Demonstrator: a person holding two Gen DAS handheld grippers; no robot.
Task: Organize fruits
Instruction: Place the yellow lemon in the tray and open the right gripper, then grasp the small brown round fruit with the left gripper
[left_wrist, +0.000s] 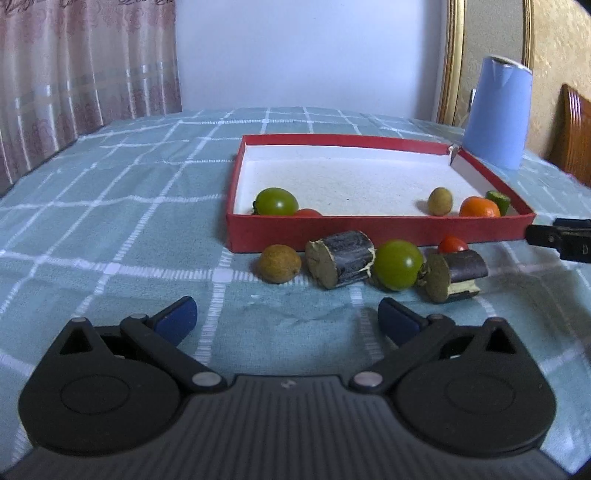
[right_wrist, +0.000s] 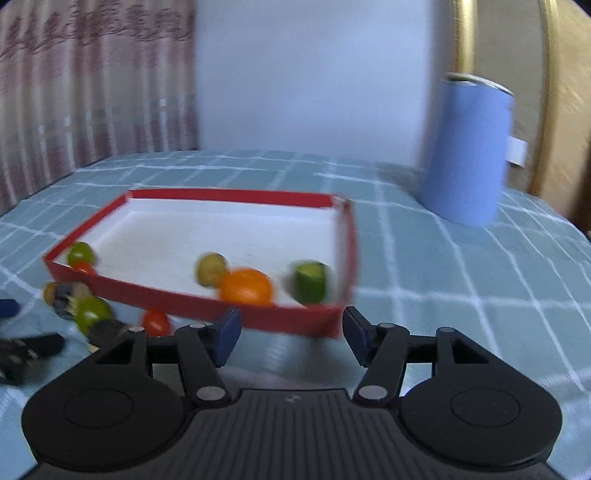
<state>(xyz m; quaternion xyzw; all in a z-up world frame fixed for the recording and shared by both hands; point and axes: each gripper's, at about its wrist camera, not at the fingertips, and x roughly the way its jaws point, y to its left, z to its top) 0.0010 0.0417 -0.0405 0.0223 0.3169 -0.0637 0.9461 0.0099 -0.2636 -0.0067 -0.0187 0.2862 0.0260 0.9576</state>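
Observation:
A red box (left_wrist: 376, 226) with a white lining lies on the checked cloth. In it are a green tomato (left_wrist: 276, 201), a half-hidden red tomato (left_wrist: 307, 212), a brown longan (left_wrist: 439, 200), an orange (left_wrist: 479, 207) and a green cucumber piece (left_wrist: 498, 199). In front of the box lie another longan (left_wrist: 279, 263), two dark cane pieces (left_wrist: 340, 264), a green fruit (left_wrist: 398, 264) and a red tomato (left_wrist: 452, 244). My left gripper (left_wrist: 288, 317) is open and empty, short of this row. My right gripper (right_wrist: 291, 332) is open and empty before the box's near right corner (right_wrist: 332, 321); its view is blurred.
A tall blue jug (left_wrist: 496, 110) stands behind the box's far right corner. A wooden chair back (left_wrist: 576, 133) is at the right edge and a curtain (left_wrist: 74, 74) hangs at the left. Bare cloth (left_wrist: 110, 203) stretches left of the box.

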